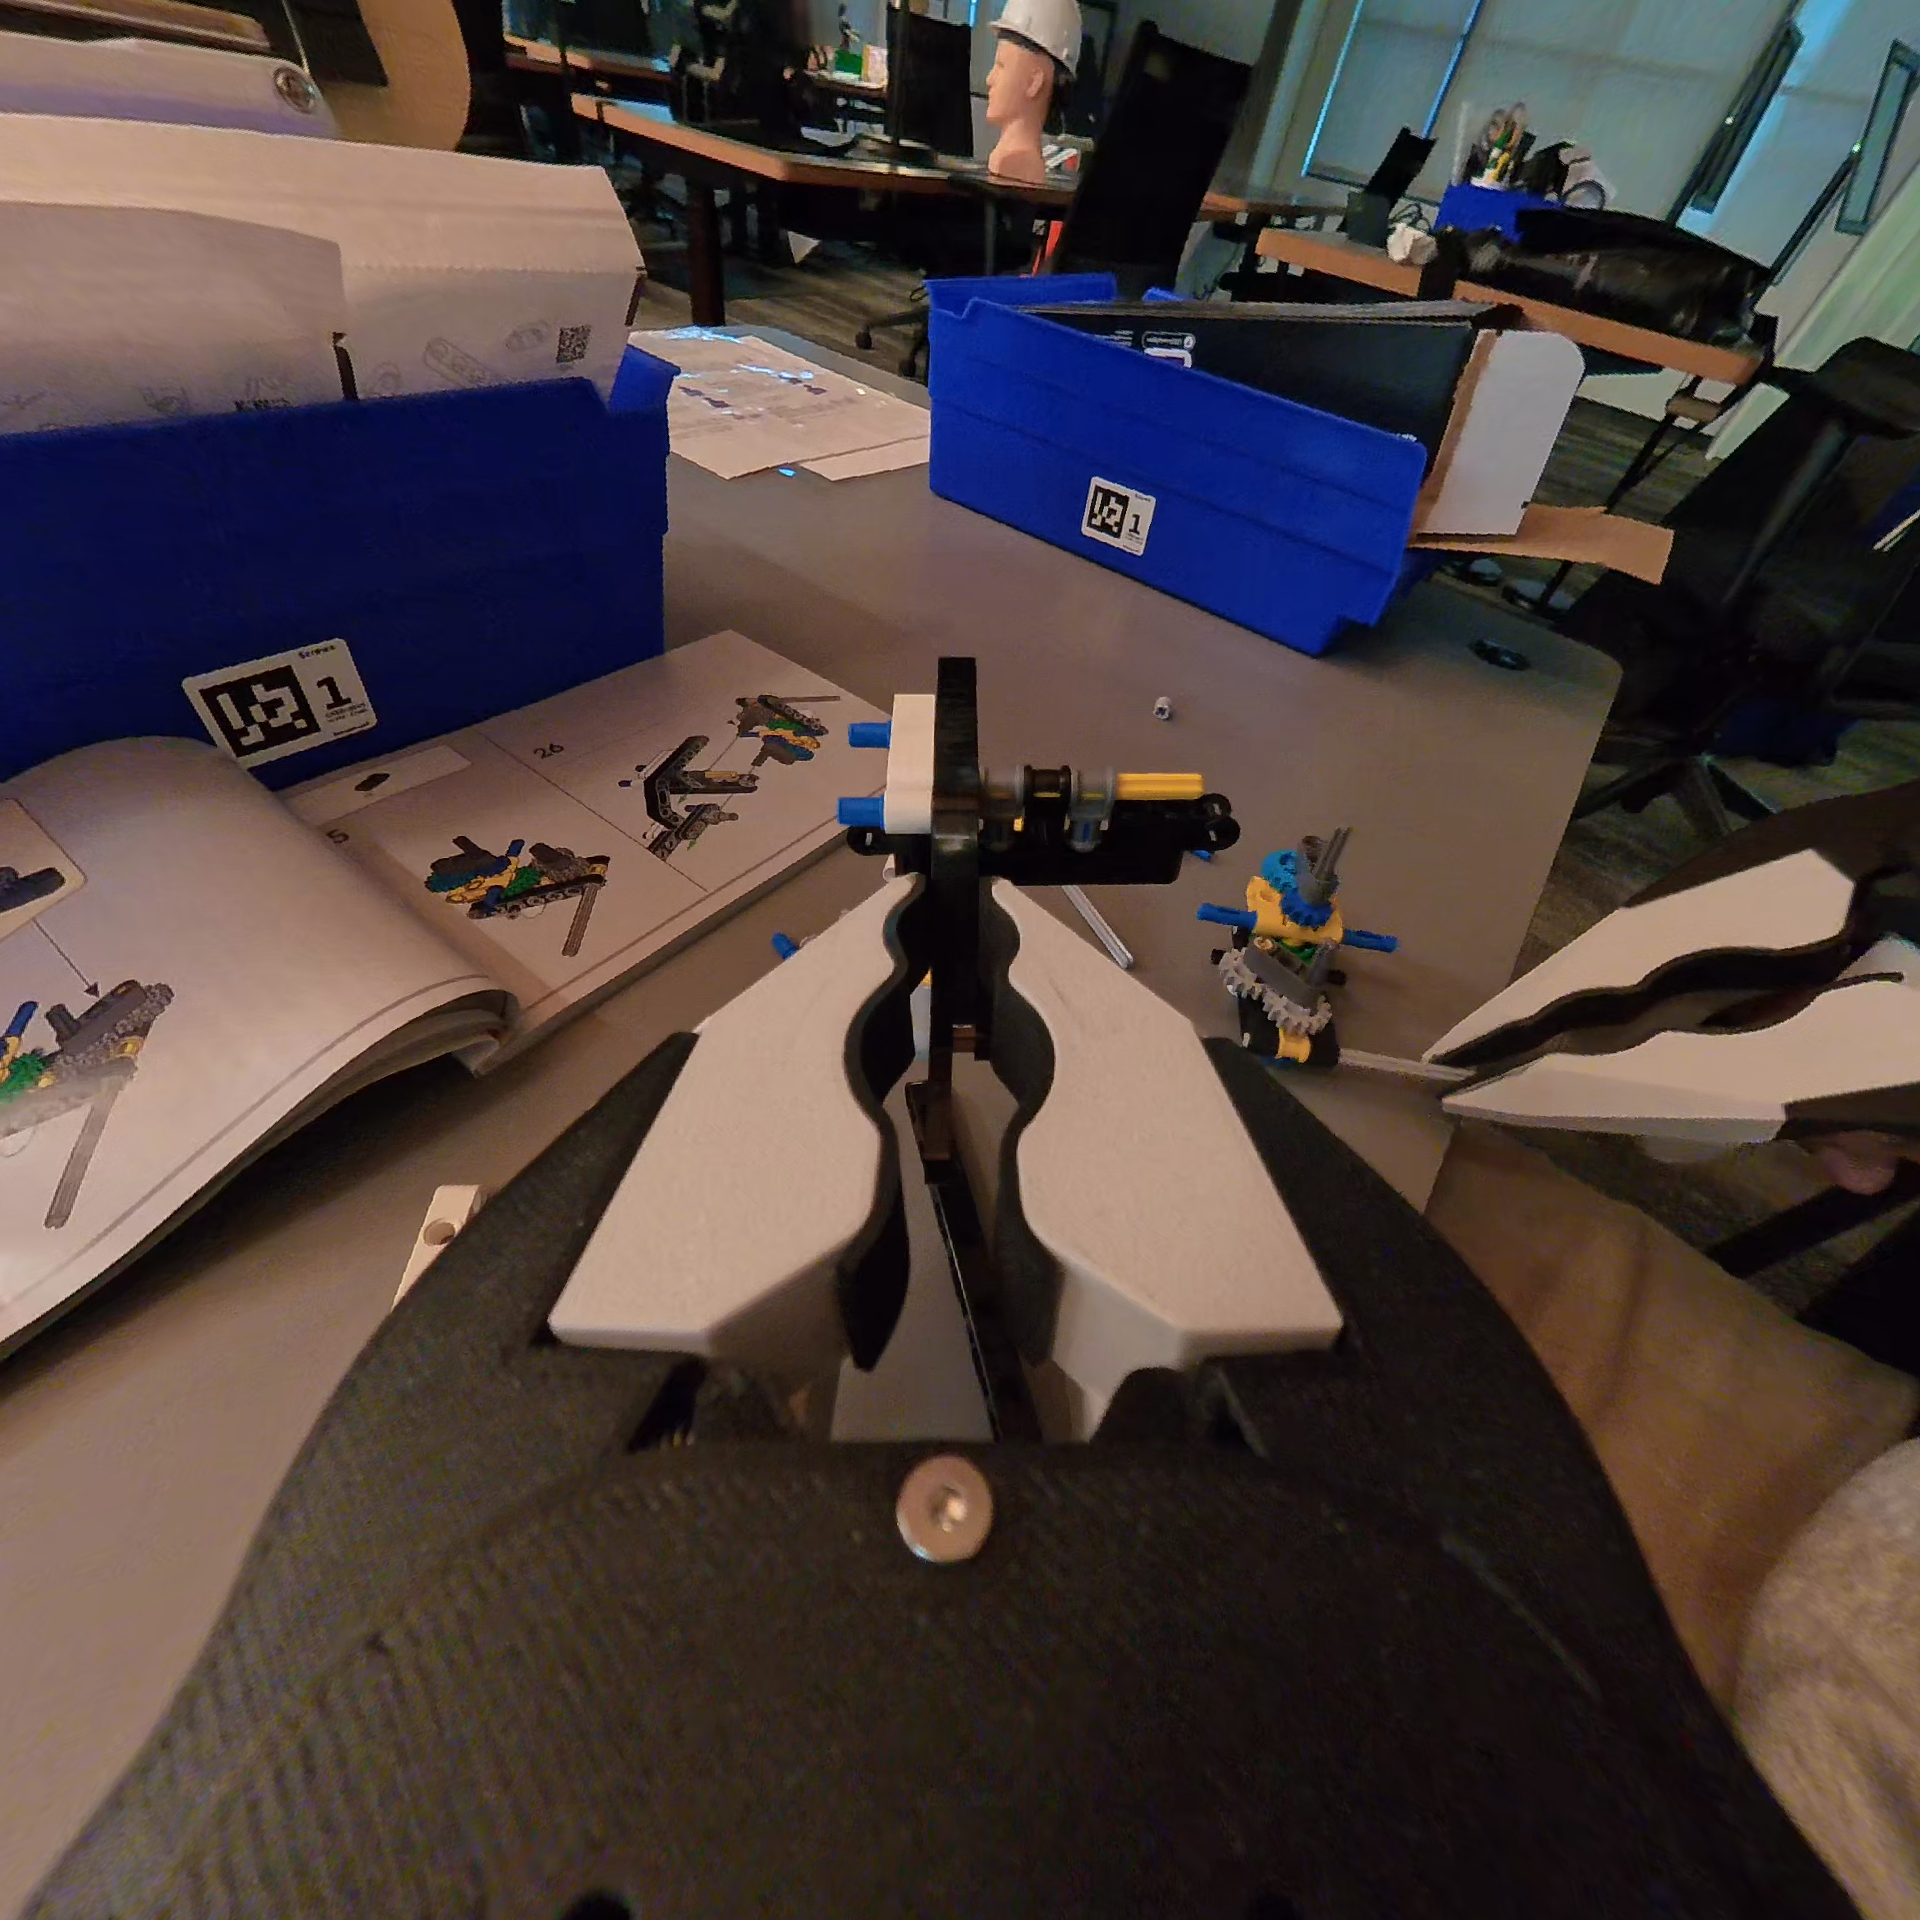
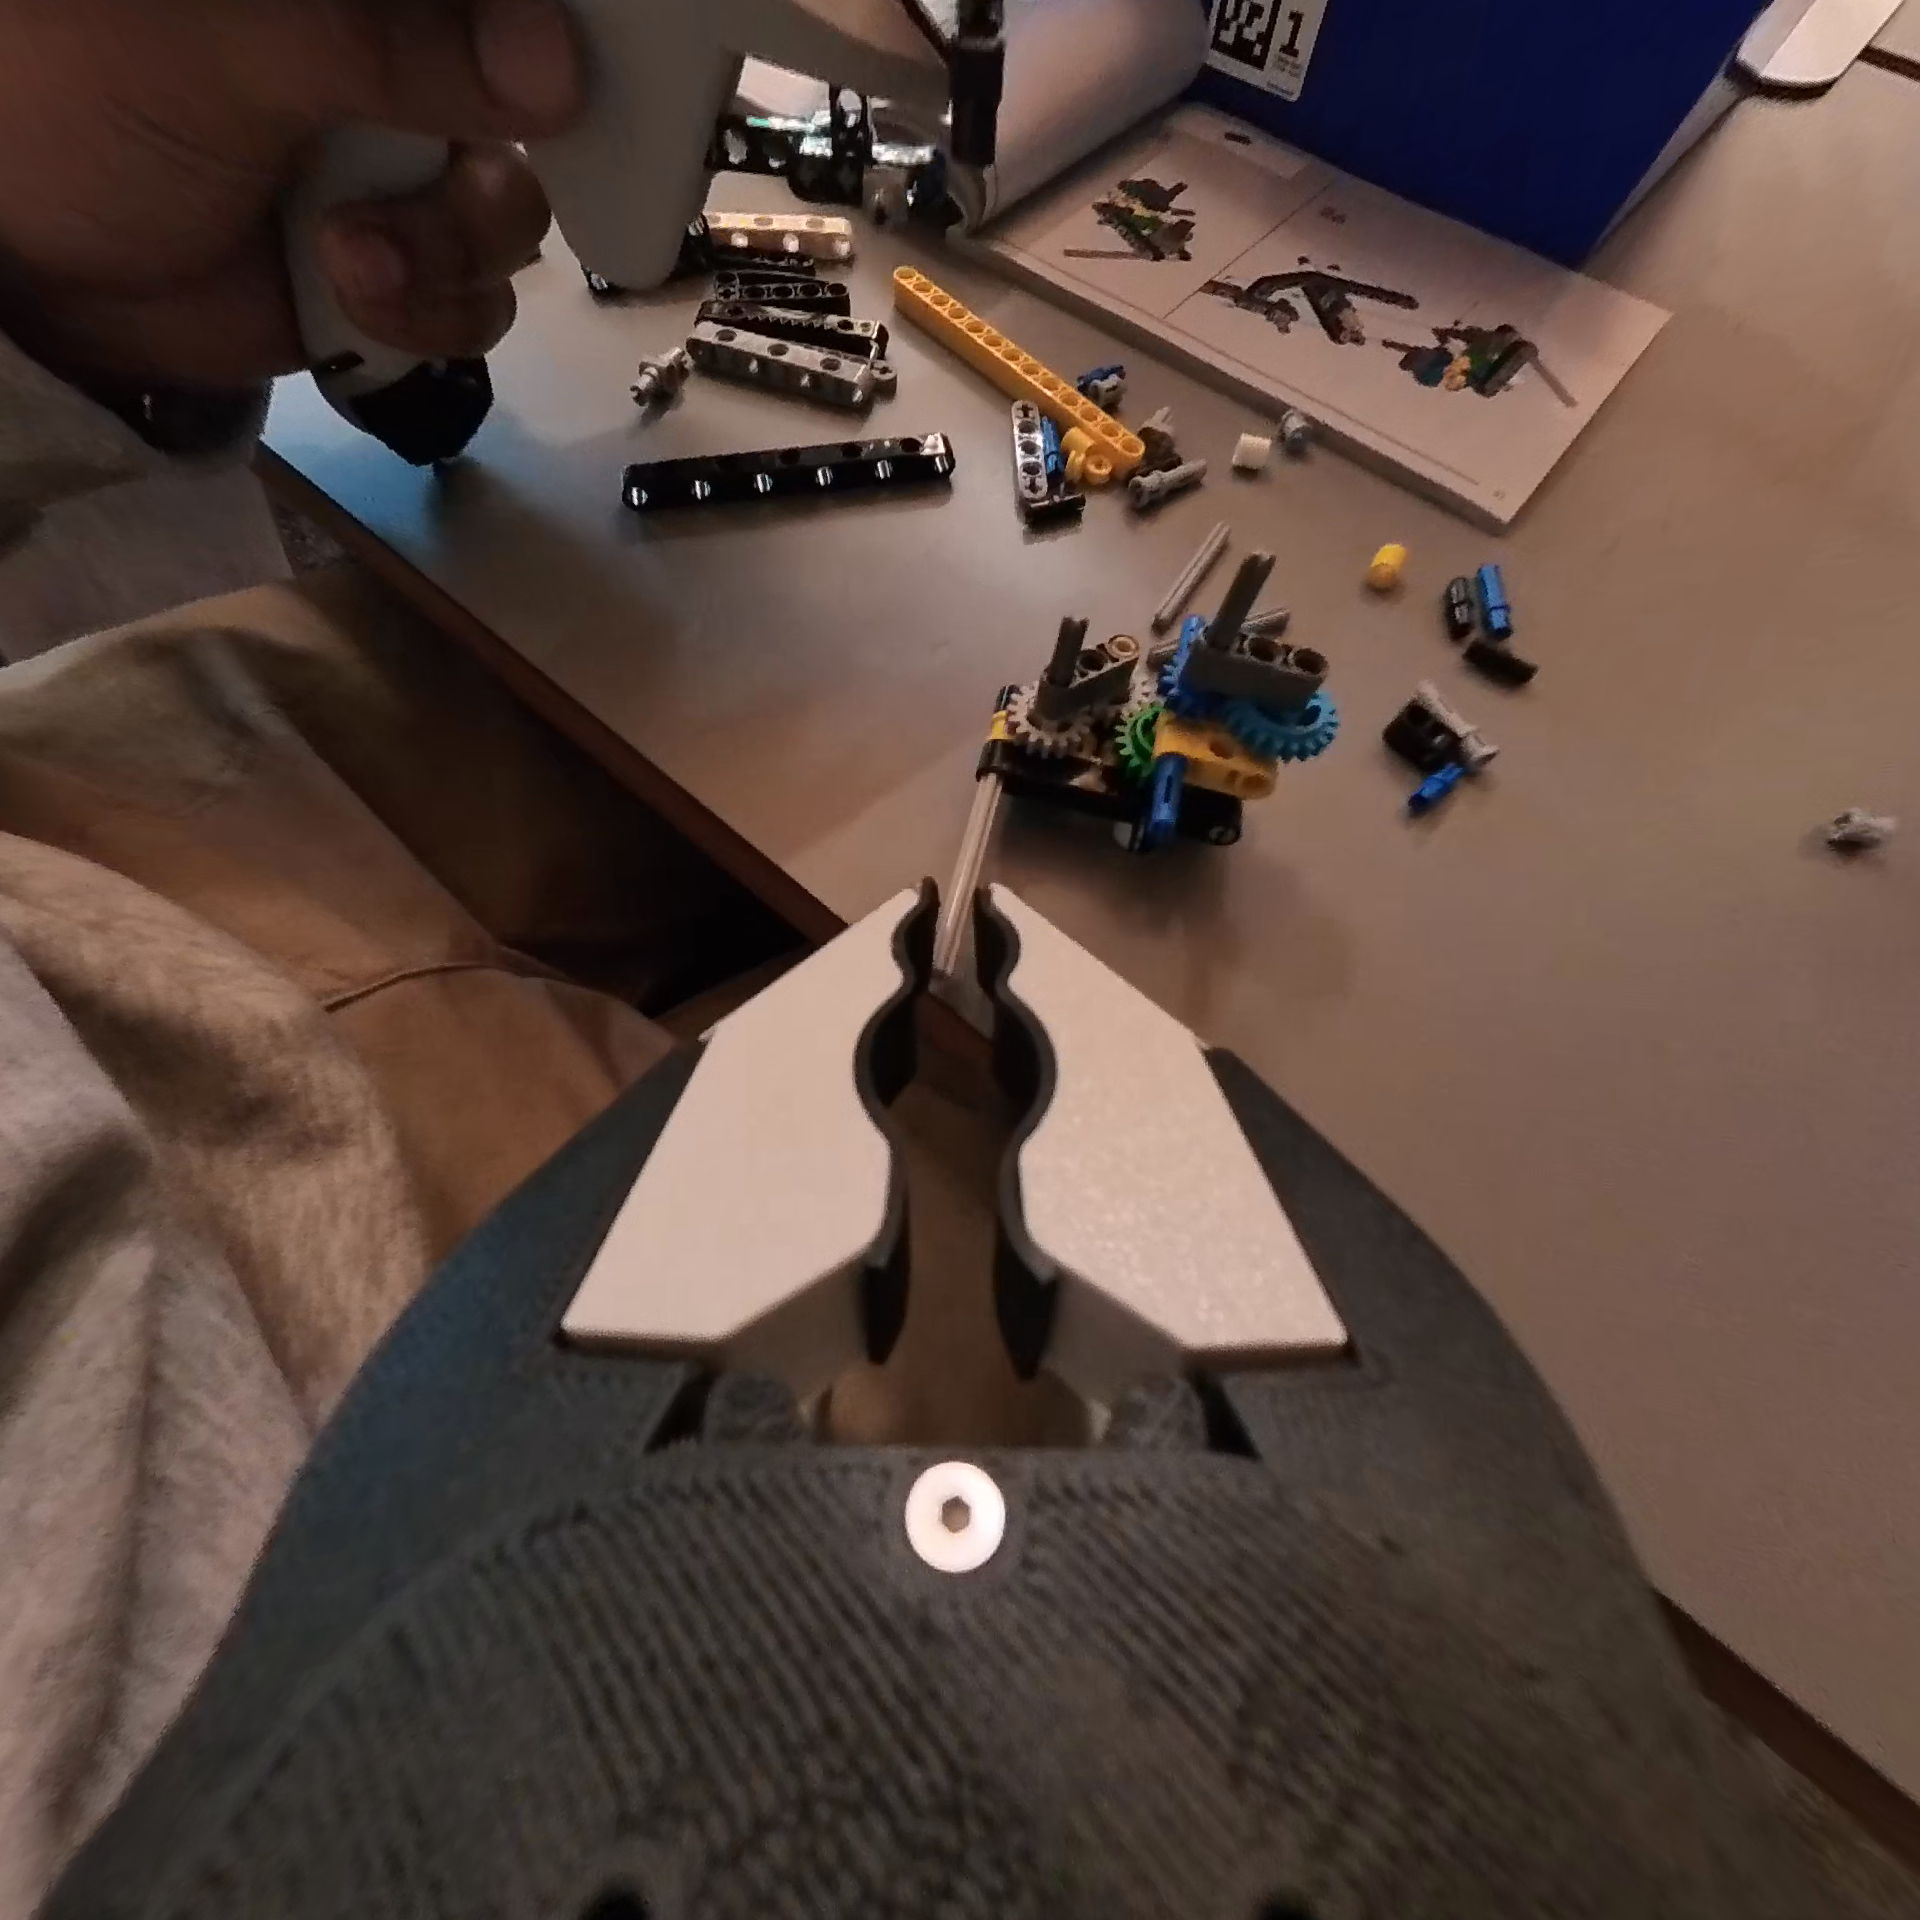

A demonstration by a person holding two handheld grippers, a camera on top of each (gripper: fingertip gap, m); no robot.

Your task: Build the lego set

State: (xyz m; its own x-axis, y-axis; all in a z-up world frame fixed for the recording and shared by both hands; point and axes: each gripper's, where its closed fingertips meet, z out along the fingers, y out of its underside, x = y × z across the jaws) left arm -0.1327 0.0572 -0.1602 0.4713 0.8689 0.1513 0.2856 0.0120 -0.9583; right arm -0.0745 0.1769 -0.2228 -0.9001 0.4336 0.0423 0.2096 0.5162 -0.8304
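Item 1: white square-code sticker (image 1: 278,698) with a printed digit and small lettering, on the front of the near blue plastic bin (image 1: 416,520); a matching sticker (image 1: 1119,515) on the far blue plastic bin (image 1: 1247,468). Item 2: open paper instruction booklet (image 1: 312,935) with printed step numbers beside its diagrams. Item 3: white cardboard carton (image 1: 468,270) bearing a small square code and line drawings; print too small to read.

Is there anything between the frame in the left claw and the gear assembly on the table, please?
Nothing visible. The left claw holds the black frame above the table; the gear assembly stands to its right with only bare table between. The right claw grips that assembly's grey axle from the near side.
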